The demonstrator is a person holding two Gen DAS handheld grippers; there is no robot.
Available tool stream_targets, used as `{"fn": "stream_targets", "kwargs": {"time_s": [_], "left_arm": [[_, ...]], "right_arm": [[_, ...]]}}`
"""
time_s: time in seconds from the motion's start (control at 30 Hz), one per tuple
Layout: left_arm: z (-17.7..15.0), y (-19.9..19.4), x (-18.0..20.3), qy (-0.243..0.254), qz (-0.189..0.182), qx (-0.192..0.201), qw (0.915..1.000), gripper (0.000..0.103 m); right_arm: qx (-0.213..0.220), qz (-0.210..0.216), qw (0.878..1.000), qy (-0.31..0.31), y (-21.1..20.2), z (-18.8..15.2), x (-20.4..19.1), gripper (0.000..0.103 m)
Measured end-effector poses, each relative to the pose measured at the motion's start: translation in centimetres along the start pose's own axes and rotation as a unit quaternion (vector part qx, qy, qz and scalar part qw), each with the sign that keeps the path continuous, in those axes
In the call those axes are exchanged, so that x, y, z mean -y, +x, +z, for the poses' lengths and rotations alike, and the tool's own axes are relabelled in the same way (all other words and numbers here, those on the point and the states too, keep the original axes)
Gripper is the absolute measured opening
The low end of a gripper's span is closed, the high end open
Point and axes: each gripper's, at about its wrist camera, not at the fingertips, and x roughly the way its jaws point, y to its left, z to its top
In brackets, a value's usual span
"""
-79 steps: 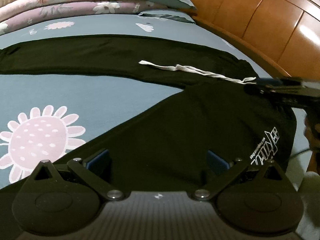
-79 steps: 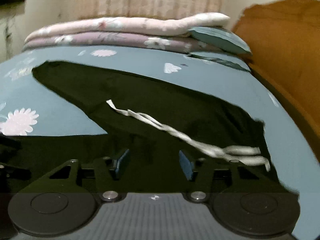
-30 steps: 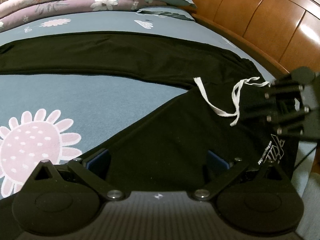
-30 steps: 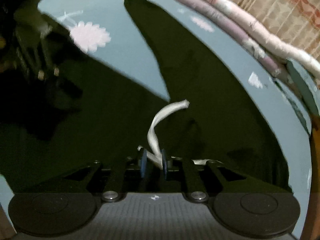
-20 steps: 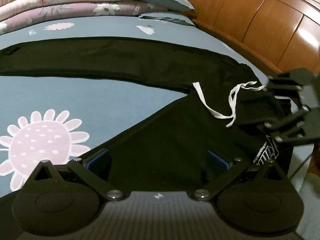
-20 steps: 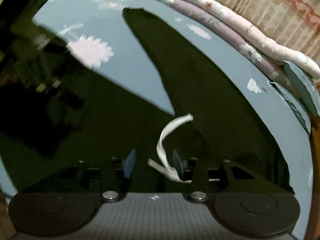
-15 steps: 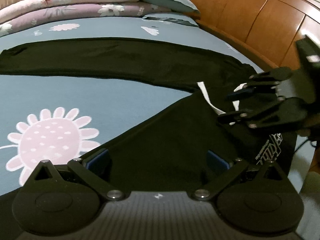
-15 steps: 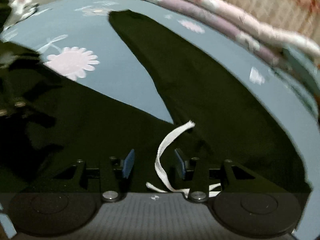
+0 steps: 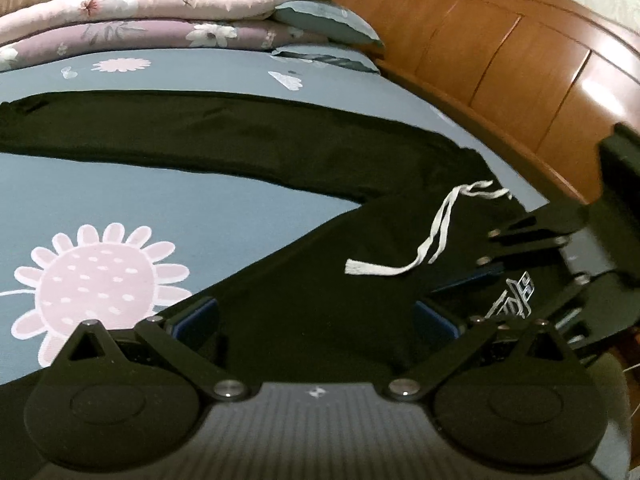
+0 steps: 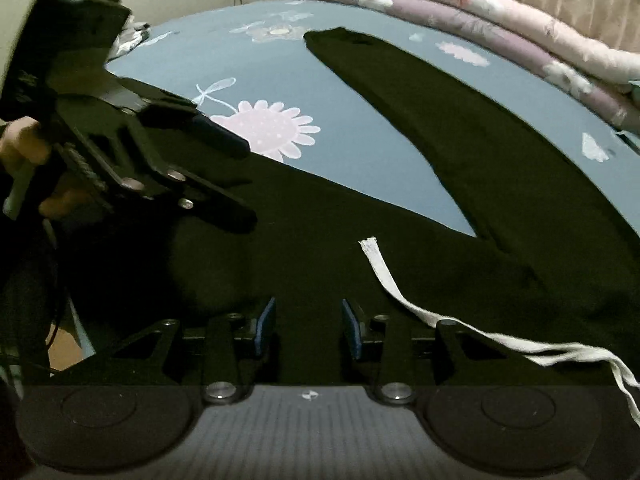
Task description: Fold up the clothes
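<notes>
Black trousers (image 9: 280,140) lie spread on the blue flowered bed sheet (image 9: 224,220), one leg stretching far left, the other running under my left gripper (image 9: 316,316). That gripper is open, the cloth between its blue pads but not pinched. A white drawstring (image 9: 434,236) lies loose on the waist area, near a white printed logo (image 9: 516,296). My right gripper (image 9: 486,256) comes in from the right, open, just beside the logo. In the right wrist view the right gripper (image 10: 308,326) hovers open over the trousers (image 10: 480,160), the drawstring (image 10: 384,280) just right of its fingers. A hand (image 10: 24,152) holds the left gripper (image 10: 240,176).
Folded pink and purple quilts (image 9: 160,12) and a blue pillow (image 9: 328,24) are stacked at the far end of the bed. A wooden headboard (image 9: 500,60) runs along the right side. Bare sheet with a pink flower print (image 9: 92,280) lies to the left.
The right gripper, shut on the drawstring a second ago, has opened and let it go. It then swung over to the waist near the left gripper. The drawstring now lies loose.
</notes>
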Motion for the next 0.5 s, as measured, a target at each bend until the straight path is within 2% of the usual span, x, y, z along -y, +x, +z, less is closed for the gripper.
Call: {"fn": "stream_targets", "kwargs": {"time_s": [0.07, 0.17, 0.33, 0.4, 0.5], "left_arm": [[0.0, 0.2, 0.3, 0.005, 0.001, -0.002, 1.0000, 0.102], [0.0, 0.4, 0.6, 0.007, -0.004, -0.004, 1.0000, 0.102], [0.2, 1.1, 1.0, 0.011, -0.002, -0.008, 0.9999, 0.102], [0.2, 1.6, 1.1, 0.012, -0.004, -0.012, 0.9998, 0.102], [0.2, 2.2, 1.3, 0.018, -0.003, -0.019, 0.9997, 0.102]], "right_arm": [[0.003, -0.016, 1.000, 0.005, -0.9, -0.5, 0.3, 0.041], [0.009, -0.084, 0.994, 0.062, -2.1, -1.6, 3.8, 0.041], [0.027, -0.198, 0.968, 0.153, -2.8, -2.5, 10.1, 0.045], [0.033, -0.232, 0.955, 0.182, -2.4, -2.4, 12.9, 0.046], [0.021, -0.258, 0.944, 0.203, -0.7, -2.3, 16.0, 0.046]]}}
